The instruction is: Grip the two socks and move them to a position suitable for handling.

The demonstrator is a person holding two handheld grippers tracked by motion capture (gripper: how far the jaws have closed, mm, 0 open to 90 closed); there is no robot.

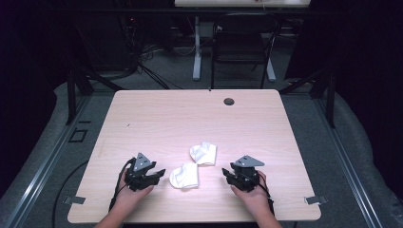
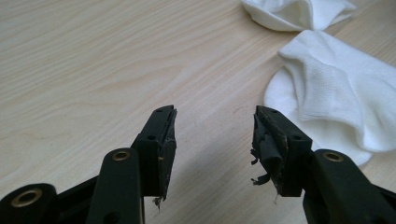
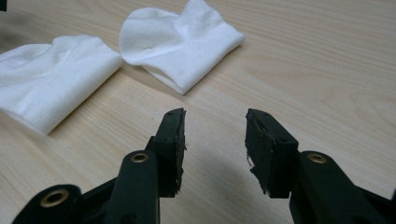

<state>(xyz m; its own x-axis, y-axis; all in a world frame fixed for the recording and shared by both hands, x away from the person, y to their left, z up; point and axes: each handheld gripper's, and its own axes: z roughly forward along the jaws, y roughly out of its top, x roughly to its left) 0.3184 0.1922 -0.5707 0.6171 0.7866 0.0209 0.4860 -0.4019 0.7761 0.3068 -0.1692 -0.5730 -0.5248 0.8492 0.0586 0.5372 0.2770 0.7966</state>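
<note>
Two white ankle socks lie on the light wooden table (image 1: 190, 118). The nearer sock (image 1: 184, 176) (image 2: 336, 98) (image 3: 46, 77) sits just right of my left gripper (image 1: 159, 174) (image 2: 215, 126), whose jaws stand open over bare wood. The farther sock (image 1: 204, 153) (image 2: 299, 11) (image 3: 180, 44) rests behind it, the two almost touching. My right gripper (image 1: 225, 173) (image 3: 215, 128) stays low on the table right of the socks, jaws open with nothing between them. A hand holds each gripper from the near edge.
A round cable grommet (image 1: 229, 101) sits near the table's far edge. Beyond the table stand a black chair (image 1: 240, 45) and a white desk leg (image 1: 196, 47) among floor cables. Wide bare wood stretches behind the socks.
</note>
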